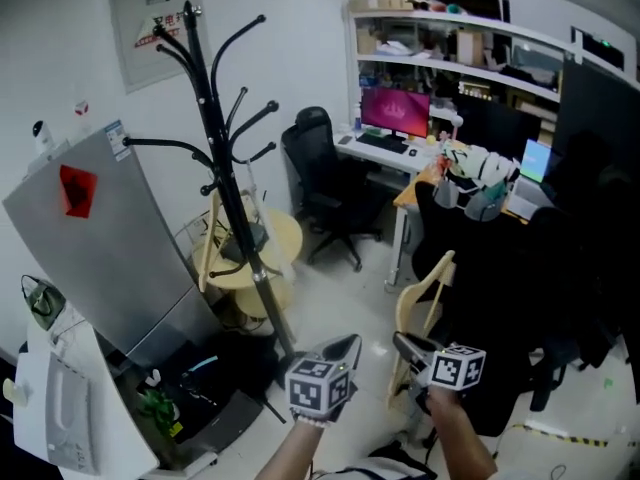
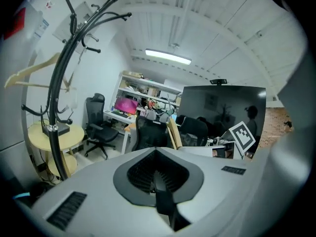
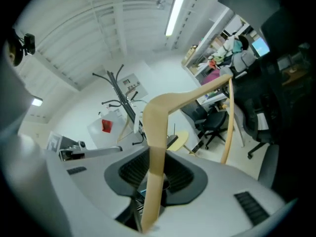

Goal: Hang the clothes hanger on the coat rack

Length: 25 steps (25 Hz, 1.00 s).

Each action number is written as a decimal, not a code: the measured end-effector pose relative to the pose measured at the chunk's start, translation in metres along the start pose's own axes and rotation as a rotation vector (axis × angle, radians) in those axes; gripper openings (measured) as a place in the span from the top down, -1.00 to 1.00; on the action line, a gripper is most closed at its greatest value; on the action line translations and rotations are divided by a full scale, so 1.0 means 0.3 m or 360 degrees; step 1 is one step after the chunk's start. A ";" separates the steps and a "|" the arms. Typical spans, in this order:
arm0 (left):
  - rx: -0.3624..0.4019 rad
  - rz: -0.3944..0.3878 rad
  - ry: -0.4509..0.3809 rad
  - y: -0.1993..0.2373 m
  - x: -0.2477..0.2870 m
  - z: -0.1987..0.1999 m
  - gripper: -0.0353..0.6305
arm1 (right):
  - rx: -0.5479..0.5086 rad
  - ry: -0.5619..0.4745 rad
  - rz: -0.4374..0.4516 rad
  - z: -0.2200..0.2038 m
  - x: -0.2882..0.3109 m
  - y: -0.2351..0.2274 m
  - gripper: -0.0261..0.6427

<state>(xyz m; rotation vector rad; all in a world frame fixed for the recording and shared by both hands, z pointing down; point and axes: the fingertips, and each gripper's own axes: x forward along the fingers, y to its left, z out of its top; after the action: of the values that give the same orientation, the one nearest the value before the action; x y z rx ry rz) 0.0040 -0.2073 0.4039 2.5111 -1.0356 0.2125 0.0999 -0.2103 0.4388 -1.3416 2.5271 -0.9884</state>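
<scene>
As right tongs [image 3: 150,191] grip hanger [image 3: 157,132], rack [image 1: 214,163] beyond

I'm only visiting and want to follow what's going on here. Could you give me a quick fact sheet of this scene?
Place: office with desks and chairs
Coat rack: black, upright, not yet reached
Right gripper: closed on a wooden clothes hanger
Left gripper: closed, empty
Already on the rack: another wooden hanger
Status: the held hanger is not yet hung
</scene>
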 end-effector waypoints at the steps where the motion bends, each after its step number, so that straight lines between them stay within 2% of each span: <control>1: 0.0004 0.0005 -0.0022 0.006 -0.041 0.025 0.91 | -0.0015 -0.0007 0.0021 0.008 0.006 0.043 0.59; 8: 0.0083 0.0066 -0.0226 0.067 -0.265 0.237 0.92 | -0.0126 -0.0042 0.0165 0.089 0.057 0.284 0.59; 19: 0.0113 0.0109 -0.0336 0.143 -0.531 0.316 0.91 | -0.0130 -0.0095 0.0373 0.107 0.069 0.601 0.59; 25: 0.0147 0.0129 -0.0429 0.124 -0.612 0.409 0.92 | -0.0171 -0.0175 0.0553 0.215 0.079 0.768 0.59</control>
<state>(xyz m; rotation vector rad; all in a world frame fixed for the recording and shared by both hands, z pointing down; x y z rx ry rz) -0.1547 -0.1663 0.2512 2.6344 -1.2594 -0.0591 -0.0509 -0.1690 0.2562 -0.9025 2.6353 -0.6998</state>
